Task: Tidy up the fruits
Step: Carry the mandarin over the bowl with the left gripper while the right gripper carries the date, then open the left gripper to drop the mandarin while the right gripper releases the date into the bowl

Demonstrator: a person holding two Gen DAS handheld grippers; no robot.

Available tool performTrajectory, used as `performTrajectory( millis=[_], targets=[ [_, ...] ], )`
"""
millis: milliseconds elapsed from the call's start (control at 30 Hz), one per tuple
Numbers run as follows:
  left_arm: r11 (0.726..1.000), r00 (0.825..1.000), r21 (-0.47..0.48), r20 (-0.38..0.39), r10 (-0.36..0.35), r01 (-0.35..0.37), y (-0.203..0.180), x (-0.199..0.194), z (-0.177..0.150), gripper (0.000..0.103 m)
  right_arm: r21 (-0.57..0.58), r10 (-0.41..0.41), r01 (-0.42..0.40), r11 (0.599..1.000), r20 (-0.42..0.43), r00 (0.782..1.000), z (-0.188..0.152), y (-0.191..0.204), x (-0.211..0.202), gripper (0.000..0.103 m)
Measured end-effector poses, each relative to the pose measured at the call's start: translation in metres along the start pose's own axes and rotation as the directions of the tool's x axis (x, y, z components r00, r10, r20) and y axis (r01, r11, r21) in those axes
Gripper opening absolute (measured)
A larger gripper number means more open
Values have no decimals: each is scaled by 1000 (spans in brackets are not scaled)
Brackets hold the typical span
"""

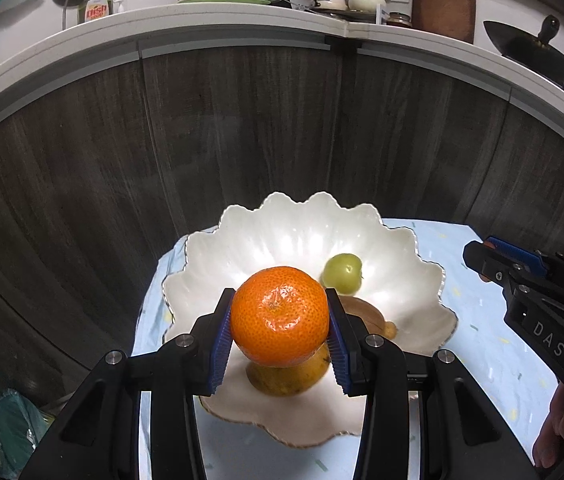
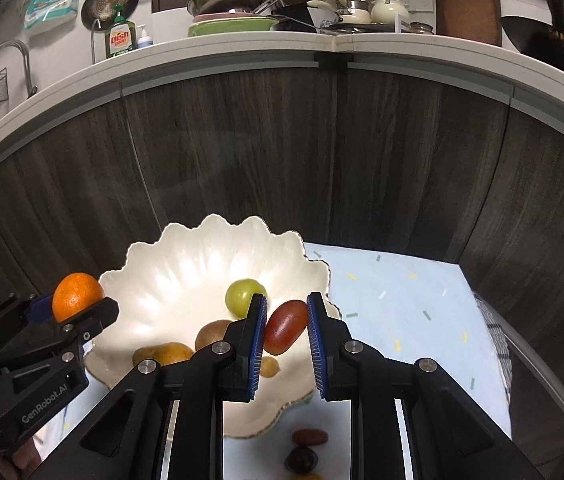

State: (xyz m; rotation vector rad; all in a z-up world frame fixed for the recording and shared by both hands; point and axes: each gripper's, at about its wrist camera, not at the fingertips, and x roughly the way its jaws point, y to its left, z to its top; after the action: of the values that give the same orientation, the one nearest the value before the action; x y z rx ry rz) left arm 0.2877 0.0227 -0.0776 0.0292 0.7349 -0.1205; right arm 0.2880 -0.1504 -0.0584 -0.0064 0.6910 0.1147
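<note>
My left gripper (image 1: 279,300) is shut on an orange (image 1: 279,316), held over the near part of a white scalloped bowl (image 1: 302,236). In the bowl lie a green fruit (image 1: 342,273), a brown kiwi (image 1: 364,312) and a yellow fruit (image 1: 290,378) under the orange. My right gripper (image 2: 284,330) is shut on a red oval fruit (image 2: 285,327) above the bowl's (image 2: 185,264) right side. The right wrist view also shows the left gripper (image 2: 77,306) with the orange (image 2: 77,295) at the bowl's left rim. The right gripper (image 1: 482,260) shows at the right of the left wrist view.
The bowl stands on a light blue tablecloth (image 2: 402,312). A red fruit (image 2: 310,437) and a dark fruit (image 2: 301,460) lie on the cloth in front of the bowl. Dark wood cabinet fronts (image 2: 282,152) rise right behind the table. A checked cloth (image 2: 498,344) hangs at its right edge.
</note>
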Motion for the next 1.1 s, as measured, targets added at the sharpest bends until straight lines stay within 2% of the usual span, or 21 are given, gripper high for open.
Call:
performTrajectory(
  millis=[500, 900, 933, 967, 1000, 1067, 1100],
  targets=[
    [1000, 999, -17, -34, 10, -10, 17, 37, 7, 42, -1, 3, -3, 1000, -62, 998, 8, 5, 47, 22],
    [1000, 996, -13, -84, -4, 3, 18, 56, -1, 43, -8, 9, -10, 1000, -95, 995, 7, 9, 63, 22],
    [1000, 996, -12, -93, -2, 1, 17, 58, -1, 50, -7, 9, -10, 1000, -96, 995, 7, 9, 64, 22],
    [1000, 996, -9, -92, 1, -1, 17, 58, -2, 65, -6, 12, -12, 1000, -98, 995, 7, 9, 64, 23],
    [1000, 996, -6, -86, 2, -2, 16, 57, -2, 70, -7, 14, -15, 1000, -101, 995, 7, 9, 64, 24],
    [1000, 997, 10, -74, 17, -16, 14, 54, -2, 74, -7, 16, -17, 1000, -104, 994, 8, 10, 63, 34],
    [1000, 997, 17, -76, 21, -20, 14, 53, -1, 74, -4, 15, -16, 1000, -100, 995, 8, 9, 62, 49]
  ],
)
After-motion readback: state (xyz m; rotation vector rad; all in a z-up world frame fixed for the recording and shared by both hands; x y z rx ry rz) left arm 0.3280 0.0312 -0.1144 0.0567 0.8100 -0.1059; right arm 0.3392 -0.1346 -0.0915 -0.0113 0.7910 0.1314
